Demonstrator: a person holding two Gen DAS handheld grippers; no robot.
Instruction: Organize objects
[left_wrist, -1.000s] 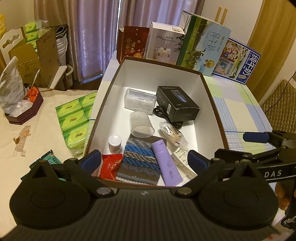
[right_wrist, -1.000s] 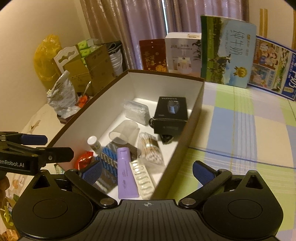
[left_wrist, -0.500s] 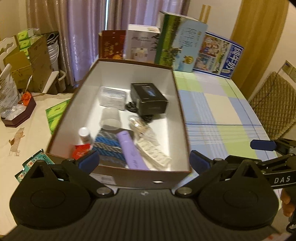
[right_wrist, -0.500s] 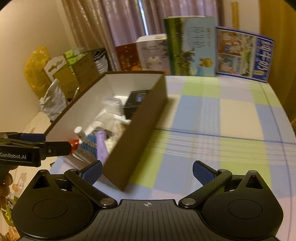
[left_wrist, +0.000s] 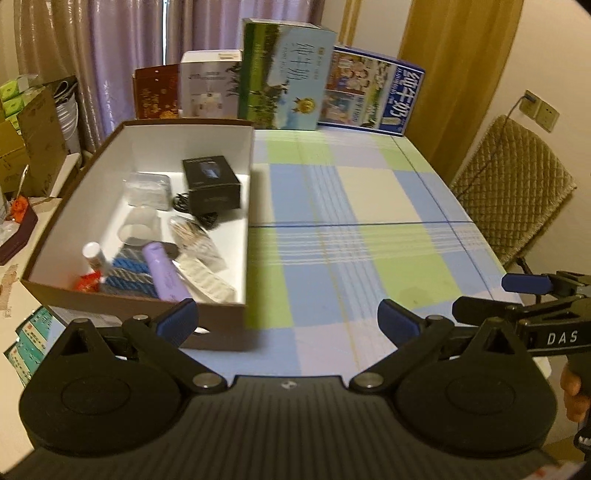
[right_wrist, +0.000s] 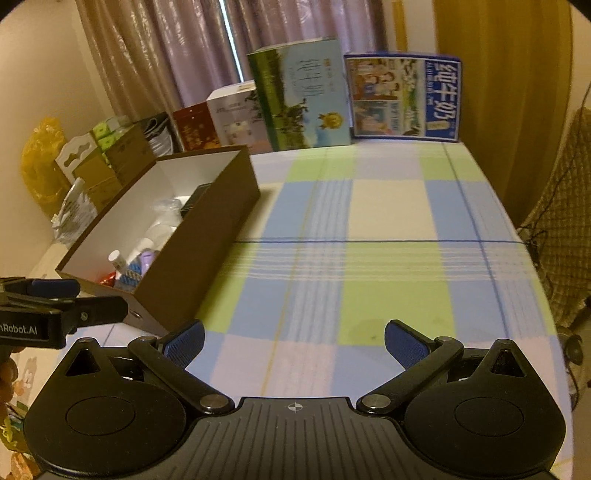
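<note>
Change: both wrist views have swung to the right since a second ago; the brown box (left_wrist: 133, 306) now lies at the left of each view and the checked tablecloth (left_wrist: 369, 206) fills the middle.
Left gripper (left_wrist: 288, 323): fingers spread wide with nothing between them, held above the near edge of the table, its left pad (left_wrist: 177, 321) in front of the box's near wall.
Right gripper (right_wrist: 293, 339): fingers also spread wide and empty, above the bare cloth to the right of the box.
Box: open-topped, white inside, resting on the left part of the table.
Box contents: a black carton (left_wrist: 210, 182) near the far end, a clear plastic cup (left_wrist: 139, 229) on its side, a purple tube (left_wrist: 164, 271), a knitted blue-and-grey cloth (left_wrist: 127, 273), a small white bottle (left_wrist: 92, 253), a red wrapper (left_wrist: 86, 282) in the near corner (some edges are blurred).
Background: tall printed cartons (right_wrist: 306, 96) stand along the far edge of the table, before the curtains (left_wrist: 110, 48).
Person: a hand (left_wrist: 574, 391) grips the right gripper's handle at the lower right of the left view.
</note>
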